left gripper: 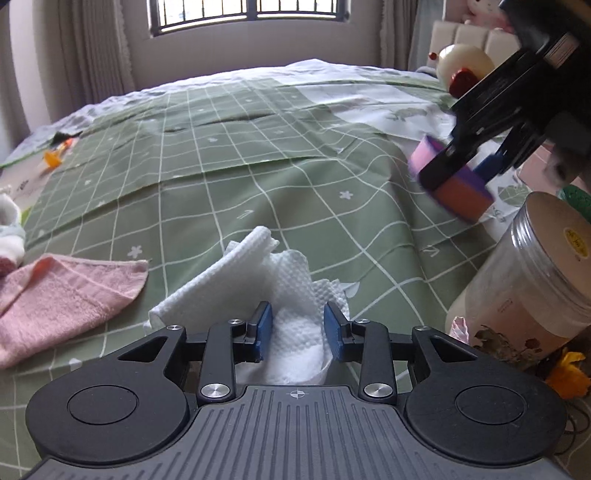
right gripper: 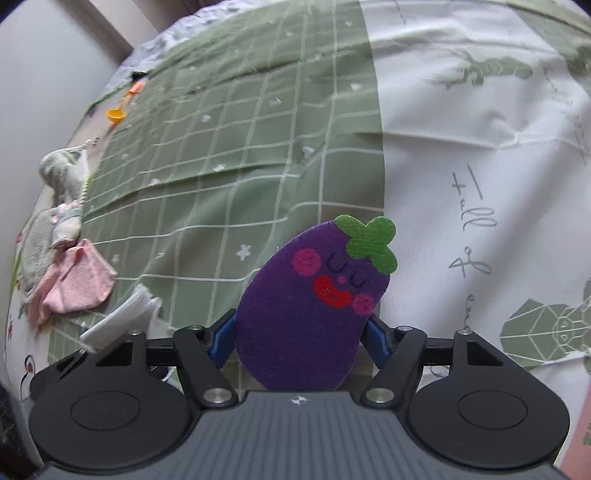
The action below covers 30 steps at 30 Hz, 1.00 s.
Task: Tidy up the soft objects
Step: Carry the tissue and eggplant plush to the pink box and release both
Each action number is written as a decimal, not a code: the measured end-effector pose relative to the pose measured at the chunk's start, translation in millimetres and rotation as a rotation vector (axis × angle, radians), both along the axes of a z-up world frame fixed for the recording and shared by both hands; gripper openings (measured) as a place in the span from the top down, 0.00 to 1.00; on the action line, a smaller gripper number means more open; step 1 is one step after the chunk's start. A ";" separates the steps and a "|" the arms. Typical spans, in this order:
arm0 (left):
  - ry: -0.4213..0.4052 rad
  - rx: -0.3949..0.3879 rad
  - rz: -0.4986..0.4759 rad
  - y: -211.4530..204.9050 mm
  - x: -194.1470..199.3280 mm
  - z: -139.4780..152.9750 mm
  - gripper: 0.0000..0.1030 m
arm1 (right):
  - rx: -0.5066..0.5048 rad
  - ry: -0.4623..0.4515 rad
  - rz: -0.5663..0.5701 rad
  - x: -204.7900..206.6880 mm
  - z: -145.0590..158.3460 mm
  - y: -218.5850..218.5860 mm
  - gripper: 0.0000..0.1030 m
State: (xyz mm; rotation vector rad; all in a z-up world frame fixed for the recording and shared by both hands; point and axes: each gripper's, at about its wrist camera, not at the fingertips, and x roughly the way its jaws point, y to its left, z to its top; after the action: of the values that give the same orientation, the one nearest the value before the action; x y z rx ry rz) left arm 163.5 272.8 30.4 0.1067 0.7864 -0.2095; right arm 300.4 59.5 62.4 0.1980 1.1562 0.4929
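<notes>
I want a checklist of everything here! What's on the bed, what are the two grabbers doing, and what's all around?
Surface: bed with green checked cover, wrinkled.
Job's things: white paper towel between the left fingers; pink towel lying flat; eggplant sponge held up.
Clutter: orange scoop; pile of small cloths; plastic jar.
Grippers: left gripper open around the paper towel; right gripper shut on the eggplant sponge.
Cables: nothing seen.
Surroundings: barred window, curtains.
</notes>
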 end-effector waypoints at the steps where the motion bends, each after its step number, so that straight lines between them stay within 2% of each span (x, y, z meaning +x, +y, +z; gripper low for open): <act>1: 0.000 -0.015 0.004 2.1 -0.4 -0.9 0.65 | 0.003 -0.029 0.012 -8.4 10.9 -2.7 0.33; 3: -0.004 -0.059 0.023 9.0 -3.7 -2.4 0.68 | 0.005 -0.089 0.041 -26.4 33.9 -9.6 0.33; 5: 0.003 -0.099 0.070 14.6 -7.5 -2.9 0.79 | -0.012 -0.163 0.075 -46.9 56.5 -14.9 0.33; 6: 0.010 -0.105 0.098 14.7 -10.3 -2.2 0.81 | -0.026 -0.200 0.094 -57.8 66.6 -16.7 0.33; 9: 0.026 -0.086 0.134 3.4 -23.9 3.6 0.88 | -0.039 -0.273 0.140 -84.8 91.2 -21.5 0.33; 14: 0.013 -0.074 0.097 -17.8 -64.6 17.9 0.91 | -0.006 -0.314 0.175 -118.4 119.0 -33.8 0.33; 17: -0.050 -0.075 0.087 -21.3 -90.1 44.2 0.92 | -0.009 -0.357 0.183 -133.1 136.0 -38.5 0.33; 23: -0.214 -0.083 0.115 -24.6 -117.4 121.0 0.92 | 0.019 -0.419 0.166 -154.8 165.9 -58.7 0.33; 27: -0.295 -0.071 0.083 -52.0 -121.6 166.4 0.92 | 0.014 -0.473 0.155 -170.7 182.2 -82.6 0.33; 30: -0.323 -0.070 0.039 -84.8 -119.3 188.2 0.92 | 0.024 -0.492 0.129 -178.7 189.9 -111.1 0.33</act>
State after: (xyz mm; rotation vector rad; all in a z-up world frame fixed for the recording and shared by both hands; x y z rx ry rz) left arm 44.2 188.0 218.6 0.0565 0.4582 -0.1772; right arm 121.7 -51.6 252.4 0.0174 0.6838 0.6285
